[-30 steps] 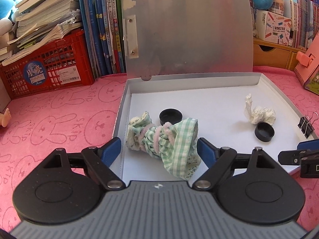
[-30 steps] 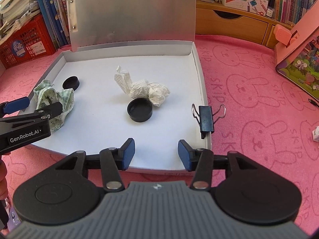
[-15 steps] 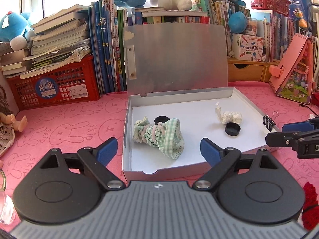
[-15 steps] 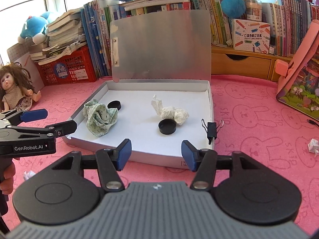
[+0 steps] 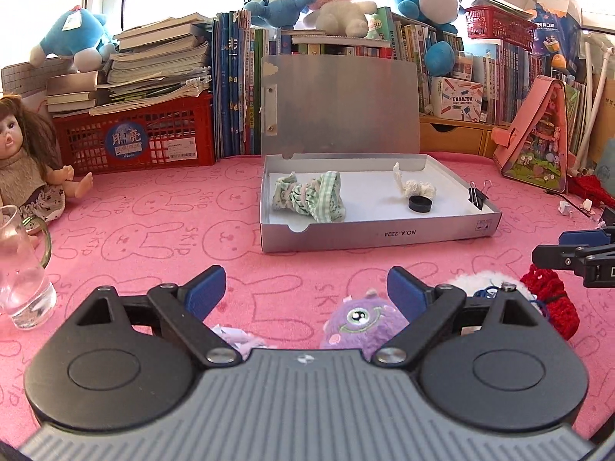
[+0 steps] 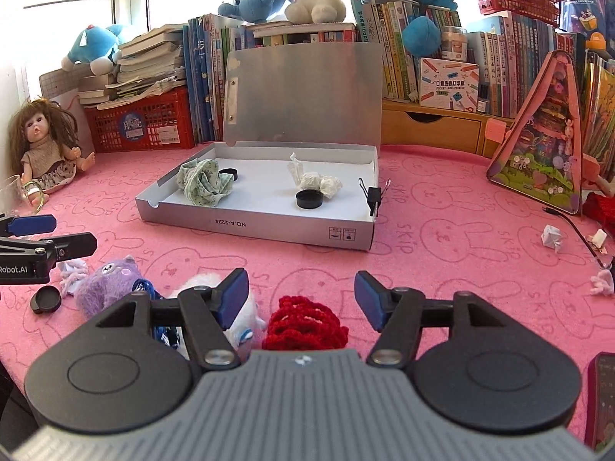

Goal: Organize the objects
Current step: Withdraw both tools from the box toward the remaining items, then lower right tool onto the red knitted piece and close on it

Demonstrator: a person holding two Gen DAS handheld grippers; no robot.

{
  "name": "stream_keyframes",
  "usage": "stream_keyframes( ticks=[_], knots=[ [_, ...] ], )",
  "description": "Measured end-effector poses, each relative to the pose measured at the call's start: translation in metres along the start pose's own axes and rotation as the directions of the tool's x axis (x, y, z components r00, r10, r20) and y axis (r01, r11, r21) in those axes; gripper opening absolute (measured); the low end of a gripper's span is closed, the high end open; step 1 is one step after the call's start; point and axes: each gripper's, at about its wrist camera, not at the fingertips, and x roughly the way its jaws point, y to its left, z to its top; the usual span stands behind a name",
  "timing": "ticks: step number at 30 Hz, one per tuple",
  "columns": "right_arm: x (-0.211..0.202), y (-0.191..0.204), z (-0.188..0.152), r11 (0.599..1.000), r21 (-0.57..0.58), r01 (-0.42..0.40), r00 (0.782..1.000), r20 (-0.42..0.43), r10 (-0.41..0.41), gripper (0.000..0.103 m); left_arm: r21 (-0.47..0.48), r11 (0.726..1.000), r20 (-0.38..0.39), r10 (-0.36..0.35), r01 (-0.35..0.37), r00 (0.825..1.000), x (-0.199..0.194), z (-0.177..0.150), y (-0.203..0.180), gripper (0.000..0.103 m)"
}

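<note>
An open grey box (image 5: 376, 230) (image 6: 250, 226) lies on the pink mat. It holds a green checked cloth (image 5: 311, 201) (image 6: 205, 186), crumpled white paper (image 5: 417, 188) and black caps (image 6: 308, 199). A binder clip (image 6: 373, 196) is clipped on its right wall. My left gripper (image 5: 305, 282) stands open and empty, back from the box, above a purple plush toy (image 5: 361, 322). My right gripper (image 6: 301, 286) has its jaws opening with nothing pressed between them. A red crocheted piece (image 6: 303, 324) and a white fluffy toy (image 6: 246, 319) lie just under it.
A glass mug (image 5: 19, 272) and a doll (image 5: 23, 165) are at the left. A loose black cap (image 6: 46, 299) lies near the purple toy. Paper scraps (image 6: 551, 236) and a cable are at the right. Books, a red crate (image 5: 134, 138) and a pink toy house (image 6: 546, 142) line the back.
Both grippers have drawn back from over the box to the near side of the mat. The green cloth stays in the box. The right jaws stand wider than before.
</note>
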Motion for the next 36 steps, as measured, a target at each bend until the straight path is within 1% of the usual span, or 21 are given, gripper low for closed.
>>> stream_keyframes(
  ticks=[1, 3, 4, 7, 11, 14, 15, 17, 19, 20, 21, 24, 27, 31, 34, 36],
  knots=[
    [-0.002, 0.000, -0.005, 1.000, 0.005, 0.005, 1.000, -0.002, -0.005, 0.074, -0.003, 1.000, -0.002, 0.006, -0.006, 1.000, -0.003, -0.005, -0.002, 0.091],
    [-0.005, 0.002, -0.013, 1.000, 0.011, 0.018, 1.000, -0.004, -0.018, 0.074, -0.008, 1.000, -0.014, 0.015, -0.015, 1.000, -0.008, -0.013, -0.007, 0.084],
    [-0.007, 0.003, -0.017, 1.000, 0.015, 0.025, 1.000, -0.003, -0.025, 0.074, -0.018, 1.000, -0.019, 0.006, -0.007, 1.000, -0.009, -0.016, -0.009, 0.080],
    [-0.013, 0.006, -0.027, 0.999, 0.029, 0.021, 1.000, -0.006, -0.021, 0.074, -0.052, 0.998, -0.035, -0.035, 0.033, 0.999, -0.010, -0.022, -0.014, 0.074],
    [-0.020, 0.010, -0.036, 0.999, 0.033, 0.003, 1.000, -0.016, -0.002, 0.067, -0.039, 0.998, -0.049, -0.053, 0.051, 0.997, -0.003, -0.025, -0.024, 0.067],
    [-0.019, 0.012, -0.042, 1.000, 0.025, 0.007, 0.999, -0.035, -0.006, 0.066, -0.053, 0.998, -0.069, -0.045, 0.042, 0.997, 0.006, -0.026, -0.026, 0.067],
    [-0.018, 0.012, -0.043, 1.000, 0.027, 0.011, 0.999, -0.043, -0.010, 0.064, -0.060, 0.998, -0.076, -0.041, 0.037, 0.996, 0.009, -0.026, -0.026, 0.067],
    [-0.011, 0.008, -0.046, 0.998, 0.058, 0.007, 0.998, -0.067, -0.003, 0.062, -0.079, 0.996, -0.083, -0.048, 0.041, 0.995, 0.013, -0.027, -0.026, 0.067],
    [-0.007, 0.006, -0.047, 0.996, 0.090, -0.014, 0.996, -0.081, 0.021, 0.059, -0.092, 0.995, -0.088, -0.057, 0.049, 0.994, 0.017, -0.026, -0.026, 0.068],
    [-0.005, 0.006, -0.048, 0.995, 0.098, -0.019, 0.996, -0.088, 0.027, 0.052, -0.087, 0.995, -0.091, -0.058, 0.050, 0.994, 0.020, -0.025, -0.028, 0.069],
    [-0.003, 0.006, -0.048, 0.995, 0.103, -0.019, 0.995, -0.094, 0.028, 0.050, -0.084, 0.995, -0.092, -0.059, 0.051, 0.994, 0.022, -0.025, -0.029, 0.069],
    [-0.003, 0.006, -0.048, 0.994, 0.111, -0.025, 0.995, -0.095, 0.035, 0.047, -0.090, 0.994, -0.098, -0.070, 0.061, 0.993, 0.028, -0.024, -0.031, 0.070],
    [-0.007, 0.002, -0.047, 0.995, 0.097, -0.037, 0.993, -0.107, 0.047, 0.046, -0.094, 0.993, -0.102, -0.073, 0.064, 0.992, 0.031, -0.023, -0.032, 0.070],
    [-0.013, 0.000, -0.048, 0.999, -0.007, -0.040, 0.990, -0.132, 0.039, 0.048, -0.088, 0.994, -0.110, -0.070, 0.060, 0.992, 0.031, -0.024, -0.031, 0.072],
    [-0.019, -0.002, -0.047, 0.997, -0.062, -0.049, 0.989, -0.143, 0.040, 0.051, -0.098, 0.993, -0.114, -0.072, 0.061, 0.991, 0.031, -0.026, -0.028, 0.073],
    [-0.022, -0.003, -0.048, 0.994, -0.093, -0.048, 0.989, -0.147, 0.034, 0.062, -0.099, 0.993, -0.114, -0.072, 0.061, 0.991, 0.030, -0.026, -0.027, 0.074]
  ],
)
